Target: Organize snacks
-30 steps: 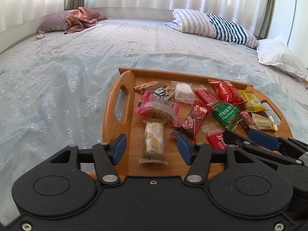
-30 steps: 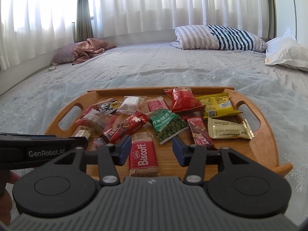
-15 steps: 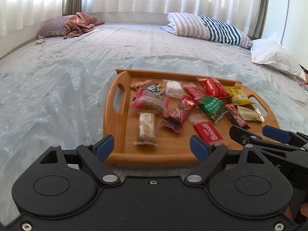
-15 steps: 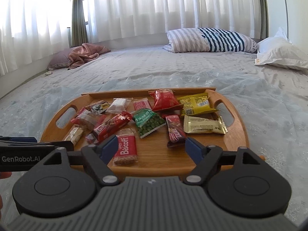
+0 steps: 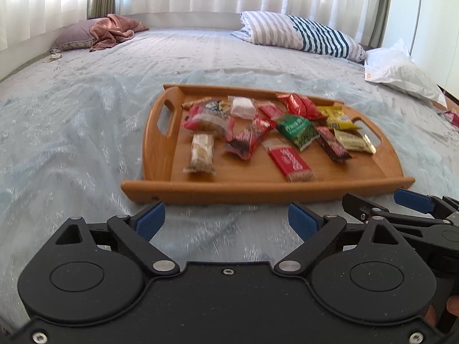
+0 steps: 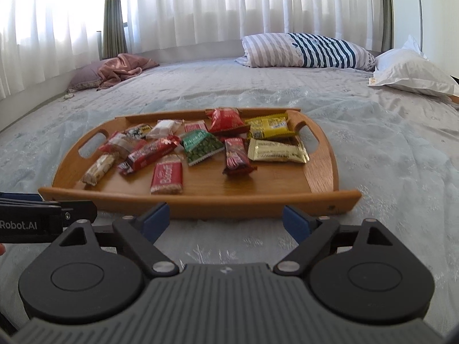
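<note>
A wooden tray [image 5: 258,190] with two handle cutouts lies on the bed and also shows in the right wrist view [image 6: 200,202]. Several wrapped snacks lie on it: a red Biscoff pack [image 5: 290,160] [image 6: 167,175], a green pea pack [image 5: 297,130] [image 6: 202,146], a beige bar [image 5: 200,153], yellow packs [image 6: 269,127], a gold pack [image 6: 276,151]. My left gripper [image 5: 226,220] is open and empty, just before the tray's near edge. My right gripper [image 6: 225,220] is open and empty beside it, also before the tray's near edge.
The tray rests on a pale blue bedspread [image 5: 71,132]. A striped pillow [image 6: 307,50] and a white pillow [image 6: 413,73] lie at the back right. A pink blanket on a mauve pillow [image 6: 114,70] lies at the back left. Curtains hang behind.
Both grippers have pulled back from over the tray to in front of its near edge, and their jaws have opened wider. The snacks have stayed in place.
</note>
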Available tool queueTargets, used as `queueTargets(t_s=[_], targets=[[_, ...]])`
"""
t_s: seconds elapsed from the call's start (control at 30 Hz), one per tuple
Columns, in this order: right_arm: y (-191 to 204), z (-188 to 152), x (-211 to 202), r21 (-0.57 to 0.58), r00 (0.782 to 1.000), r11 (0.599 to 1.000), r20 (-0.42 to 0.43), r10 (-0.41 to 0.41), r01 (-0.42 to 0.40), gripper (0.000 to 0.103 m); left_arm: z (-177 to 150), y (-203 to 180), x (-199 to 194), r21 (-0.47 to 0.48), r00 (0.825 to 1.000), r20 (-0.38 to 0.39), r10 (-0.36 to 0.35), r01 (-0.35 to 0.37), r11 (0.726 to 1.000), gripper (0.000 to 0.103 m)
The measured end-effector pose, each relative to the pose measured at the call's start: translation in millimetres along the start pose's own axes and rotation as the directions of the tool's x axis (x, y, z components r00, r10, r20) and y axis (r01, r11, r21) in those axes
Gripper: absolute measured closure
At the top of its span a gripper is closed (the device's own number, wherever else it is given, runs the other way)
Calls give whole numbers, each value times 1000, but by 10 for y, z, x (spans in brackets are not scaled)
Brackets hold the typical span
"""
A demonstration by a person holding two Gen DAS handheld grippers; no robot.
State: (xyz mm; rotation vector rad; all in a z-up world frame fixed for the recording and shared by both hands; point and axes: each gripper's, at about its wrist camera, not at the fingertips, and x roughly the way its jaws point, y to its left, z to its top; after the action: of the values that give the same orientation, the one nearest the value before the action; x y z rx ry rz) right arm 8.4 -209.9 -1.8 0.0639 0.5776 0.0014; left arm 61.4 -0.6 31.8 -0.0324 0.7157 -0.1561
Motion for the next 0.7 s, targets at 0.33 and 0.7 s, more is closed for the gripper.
queueTargets(t_s=[0.33,0.7], targets=[[-11,-179,99,-62,998,998,-44,-34,31,0,-188,3,157,14,999,-40,35,-34,999,7],[-24,-186,155,-70,998,997,-66,-22,17,0,-226,-34,250,33,999,-35,38,-37,999,0]])
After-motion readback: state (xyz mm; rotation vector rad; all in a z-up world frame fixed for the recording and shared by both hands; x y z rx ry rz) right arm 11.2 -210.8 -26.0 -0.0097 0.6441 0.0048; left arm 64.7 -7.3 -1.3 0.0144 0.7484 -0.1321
